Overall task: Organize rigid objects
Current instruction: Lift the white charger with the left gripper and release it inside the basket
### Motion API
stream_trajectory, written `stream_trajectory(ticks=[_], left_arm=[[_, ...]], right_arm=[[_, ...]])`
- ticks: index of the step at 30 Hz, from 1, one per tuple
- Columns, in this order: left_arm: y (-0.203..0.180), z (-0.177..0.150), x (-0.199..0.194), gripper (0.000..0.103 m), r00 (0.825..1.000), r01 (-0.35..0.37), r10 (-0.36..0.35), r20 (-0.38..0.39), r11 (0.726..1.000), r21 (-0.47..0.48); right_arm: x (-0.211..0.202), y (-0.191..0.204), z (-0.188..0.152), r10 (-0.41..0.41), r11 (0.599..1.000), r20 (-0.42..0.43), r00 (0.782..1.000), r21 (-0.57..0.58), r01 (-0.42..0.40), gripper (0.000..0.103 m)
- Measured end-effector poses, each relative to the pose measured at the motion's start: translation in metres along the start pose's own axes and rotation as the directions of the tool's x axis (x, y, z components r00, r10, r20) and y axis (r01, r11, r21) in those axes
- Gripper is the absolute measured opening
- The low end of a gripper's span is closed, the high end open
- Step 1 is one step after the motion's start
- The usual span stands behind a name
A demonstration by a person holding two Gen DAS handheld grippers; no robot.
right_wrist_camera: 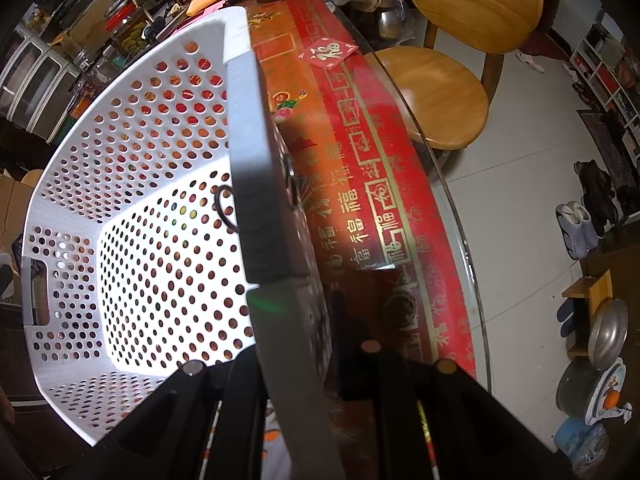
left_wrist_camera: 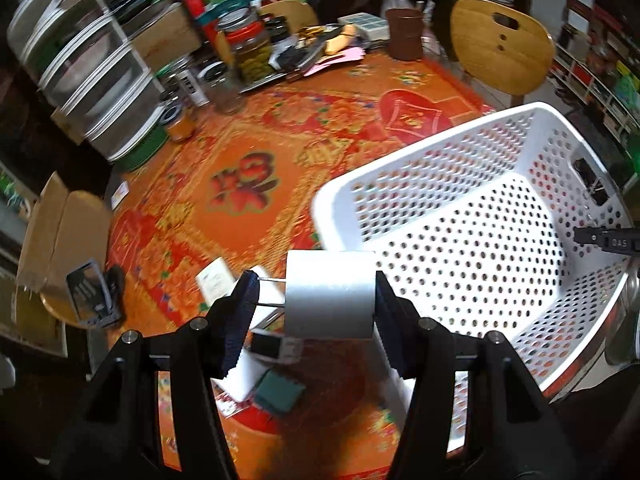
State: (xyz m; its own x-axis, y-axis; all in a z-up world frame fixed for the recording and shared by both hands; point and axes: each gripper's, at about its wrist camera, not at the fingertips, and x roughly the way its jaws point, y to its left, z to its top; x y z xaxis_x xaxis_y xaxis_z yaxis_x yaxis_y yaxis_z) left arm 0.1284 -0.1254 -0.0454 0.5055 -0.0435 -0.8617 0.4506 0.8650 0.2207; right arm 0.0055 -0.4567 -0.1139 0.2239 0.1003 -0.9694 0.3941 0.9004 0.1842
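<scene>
My left gripper (left_wrist_camera: 316, 300) is shut on a white plug adapter (left_wrist_camera: 330, 294) with two metal prongs pointing left, held above the table just left of the white perforated basket (left_wrist_camera: 480, 240). The basket is tilted and holds nothing that I can see. My right gripper (right_wrist_camera: 296, 360) is shut on the basket's right rim (right_wrist_camera: 256, 184), with the rim running up between the jaws. The right gripper's tip also shows at the basket's far side in the left wrist view (left_wrist_camera: 608, 240). Small items lie under the left gripper: a dark green square block (left_wrist_camera: 280, 392) and a small white device (left_wrist_camera: 276, 348).
Red-orange patterned tablecloth (left_wrist_camera: 248, 188) covers a round glass-edged table (right_wrist_camera: 460, 216). Jars (left_wrist_camera: 252, 48), drawers (left_wrist_camera: 88, 68) and clutter stand at the back left. A grey holder (left_wrist_camera: 90, 296) sits at the left edge. Wooden chairs (right_wrist_camera: 436, 96) stand on the right.
</scene>
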Motion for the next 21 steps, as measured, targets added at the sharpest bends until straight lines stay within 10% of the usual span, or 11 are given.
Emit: stream_trajectory(ticks=[21], left_arm=[[-0.100,0.007,0.072,0.054,0.993,0.073,-0.046,-0.110,0.965,0.252]], right_arm=[[0.000,-0.001,0.004,0.003,1.000,-0.003,1.000,0.001,-0.003,0.009]])
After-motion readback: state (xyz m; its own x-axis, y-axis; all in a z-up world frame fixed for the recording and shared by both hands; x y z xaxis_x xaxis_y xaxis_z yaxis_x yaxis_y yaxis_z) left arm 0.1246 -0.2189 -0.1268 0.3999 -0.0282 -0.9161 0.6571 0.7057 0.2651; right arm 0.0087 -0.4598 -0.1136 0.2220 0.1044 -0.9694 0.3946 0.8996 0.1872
